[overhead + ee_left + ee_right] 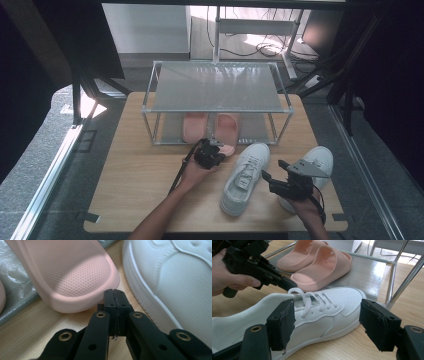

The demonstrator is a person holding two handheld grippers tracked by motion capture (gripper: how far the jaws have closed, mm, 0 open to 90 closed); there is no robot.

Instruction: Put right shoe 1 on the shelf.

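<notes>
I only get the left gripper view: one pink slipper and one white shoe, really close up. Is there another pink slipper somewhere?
Observer: Yes. A second pink slipper lies next to the pink slipper you see, on the bottom level of a metal rack.
Operator: Is there another white shoe too?
Observer: Yes. A second white sneaker lies on the table at its right side, beside the right hand-held gripper.
Operator: Is that one holding anything?
Observer: No. Its jaws stand wide open, and the near white sneaker lies just in front of them.
</notes>
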